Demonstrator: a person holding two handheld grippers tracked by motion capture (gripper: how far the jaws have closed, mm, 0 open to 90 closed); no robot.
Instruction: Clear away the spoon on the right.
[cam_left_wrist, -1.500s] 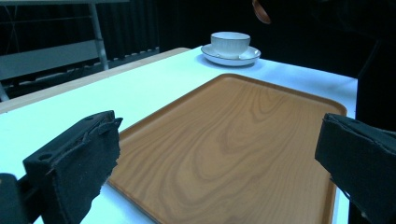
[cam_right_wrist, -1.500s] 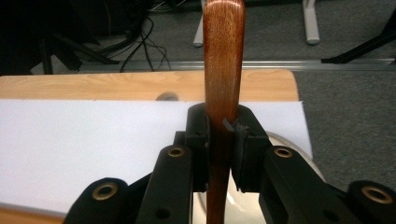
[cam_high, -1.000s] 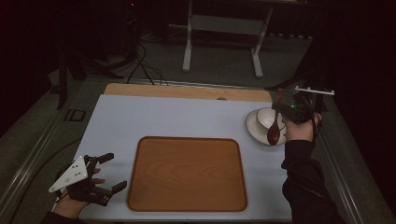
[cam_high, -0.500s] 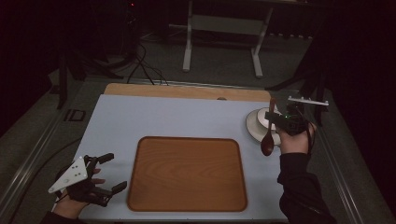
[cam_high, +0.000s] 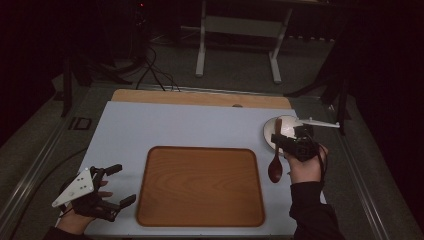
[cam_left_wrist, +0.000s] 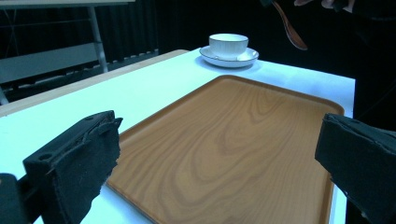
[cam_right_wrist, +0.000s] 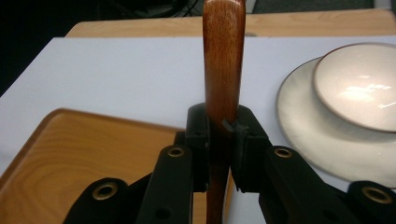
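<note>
A dark wooden spoon (cam_high: 275, 170) hangs bowl-end down above the white table, just right of the wooden tray (cam_high: 200, 220). My right gripper (cam_high: 277, 142) is shut on its handle (cam_right_wrist: 223, 70); in the right gripper view the pads (cam_right_wrist: 243, 135) squeeze the handle from both sides. A white bowl (cam_high: 286, 126) on a saucer (cam_right_wrist: 308, 126) stands right behind that hand. At the table's near left corner my left gripper (cam_high: 124, 184) rests open, its jaws wide apart with nothing between them. From the left gripper view I see the tray (cam_left_wrist: 243, 140), the bowl (cam_left_wrist: 228, 45) and the spoon (cam_left_wrist: 290, 31) farther off.
The white table surface (cam_high: 175, 125) has a wooden strip (cam_high: 200, 97) along its far edge. Beyond it, on the dark floor, stand a metal frame (cam_high: 237, 25) and cables (cam_high: 150, 70). A metal rail (cam_high: 35, 165) runs along the table's left side.
My right hand has carried the spoon from over the bowl toward the near side and a little lower, beside the tray's right edge. The left gripper has stayed put.
</note>
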